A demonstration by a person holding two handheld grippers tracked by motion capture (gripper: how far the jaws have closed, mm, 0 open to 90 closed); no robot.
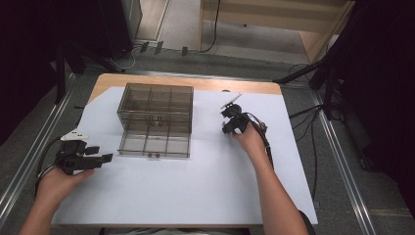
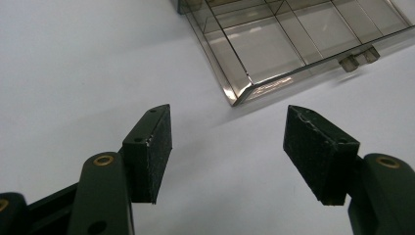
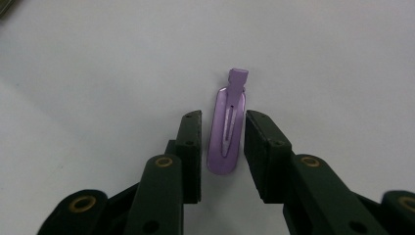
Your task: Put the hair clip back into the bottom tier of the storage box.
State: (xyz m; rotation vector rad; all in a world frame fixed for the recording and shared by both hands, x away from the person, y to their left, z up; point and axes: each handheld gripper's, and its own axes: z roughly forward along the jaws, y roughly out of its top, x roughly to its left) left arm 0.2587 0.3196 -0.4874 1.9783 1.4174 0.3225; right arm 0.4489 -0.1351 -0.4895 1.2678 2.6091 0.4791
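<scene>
A purple hair clip (image 3: 226,132) lies flat on the white sheet, its tab end pointing away. My right gripper (image 3: 222,117) straddles it with one jaw on each side, open by a narrow gap, and a sliver of sheet shows beside the left jaw. In the high view my right gripper (image 1: 229,128) sits right of a smoky clear drawer box (image 1: 155,105). The box's lowest drawer (image 1: 154,144) is pulled out toward me, showing bare compartments. My left gripper (image 1: 100,154) rests left of the drawer, wide open (image 2: 229,117) and holding nothing, facing the drawer's corner (image 2: 244,90).
The white sheet (image 1: 195,186) covers most of the wooden table (image 1: 195,84). Metal rails run along both sides of the table, and cables and dark stands lie on the floor beyond the far and right edges.
</scene>
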